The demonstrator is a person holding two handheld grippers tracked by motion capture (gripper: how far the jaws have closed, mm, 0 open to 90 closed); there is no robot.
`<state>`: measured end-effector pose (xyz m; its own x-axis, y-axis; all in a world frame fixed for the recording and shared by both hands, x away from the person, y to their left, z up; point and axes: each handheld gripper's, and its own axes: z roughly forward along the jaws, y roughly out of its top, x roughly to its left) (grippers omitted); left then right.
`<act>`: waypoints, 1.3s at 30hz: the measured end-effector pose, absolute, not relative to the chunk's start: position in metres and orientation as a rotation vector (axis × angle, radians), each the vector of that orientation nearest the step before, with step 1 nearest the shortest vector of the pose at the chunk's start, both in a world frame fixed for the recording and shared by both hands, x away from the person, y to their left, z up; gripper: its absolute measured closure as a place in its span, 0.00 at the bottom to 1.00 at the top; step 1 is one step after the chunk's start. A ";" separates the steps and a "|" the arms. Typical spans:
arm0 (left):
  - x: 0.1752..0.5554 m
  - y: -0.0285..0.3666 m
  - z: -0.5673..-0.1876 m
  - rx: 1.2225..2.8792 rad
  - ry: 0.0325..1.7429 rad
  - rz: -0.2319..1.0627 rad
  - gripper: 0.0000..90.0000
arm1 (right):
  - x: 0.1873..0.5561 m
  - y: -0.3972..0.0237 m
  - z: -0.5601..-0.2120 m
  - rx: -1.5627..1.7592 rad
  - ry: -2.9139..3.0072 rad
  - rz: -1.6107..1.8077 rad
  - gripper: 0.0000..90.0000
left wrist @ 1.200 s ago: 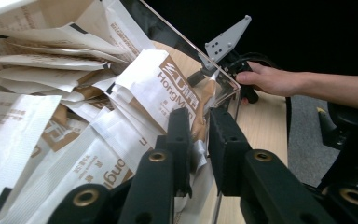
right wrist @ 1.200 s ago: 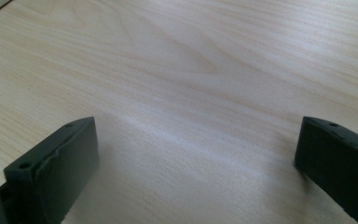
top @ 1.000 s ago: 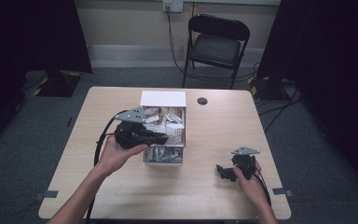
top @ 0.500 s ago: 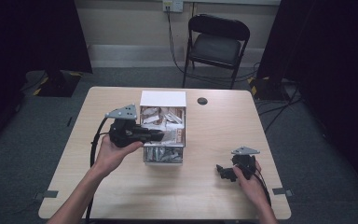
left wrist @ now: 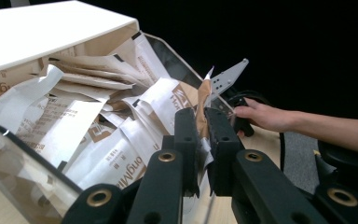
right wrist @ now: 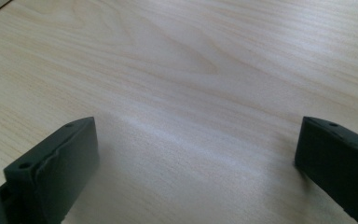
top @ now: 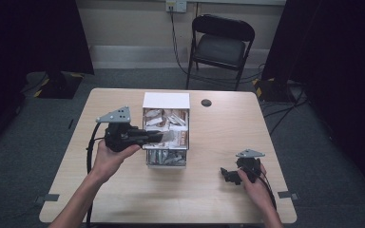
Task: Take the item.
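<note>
Left gripper [left wrist: 200, 135] pinching one sachet [left wrist: 203, 100] at box's [top: 166, 100] 9 o'clock side; right gripper [right wrist: 196, 154] spread, idle. Next: lift clear.

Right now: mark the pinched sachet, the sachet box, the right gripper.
sachet [left wrist: 202, 105], left gripper view, brown edge between the jaws.
box [top: 166, 100], high view, white lid.
right gripper [top: 227, 174], high view, between its open jaws.
</note>
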<state>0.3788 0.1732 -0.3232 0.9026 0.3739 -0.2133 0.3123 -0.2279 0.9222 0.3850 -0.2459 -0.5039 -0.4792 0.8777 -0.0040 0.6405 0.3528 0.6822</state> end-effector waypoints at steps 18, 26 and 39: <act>0.373 0.190 -0.308 1.750 0.518 0.092 0.94 | 0.385 -0.246 -0.504 1.333 2.251 0.884 0.00; 0.368 0.197 -0.301 1.730 0.514 0.125 0.94 | 0.385 -0.246 -0.504 1.334 2.251 0.884 0.00; 0.366 0.210 -0.291 1.732 0.520 0.163 0.94 | 0.385 -0.246 -0.504 1.333 2.251 0.884 0.00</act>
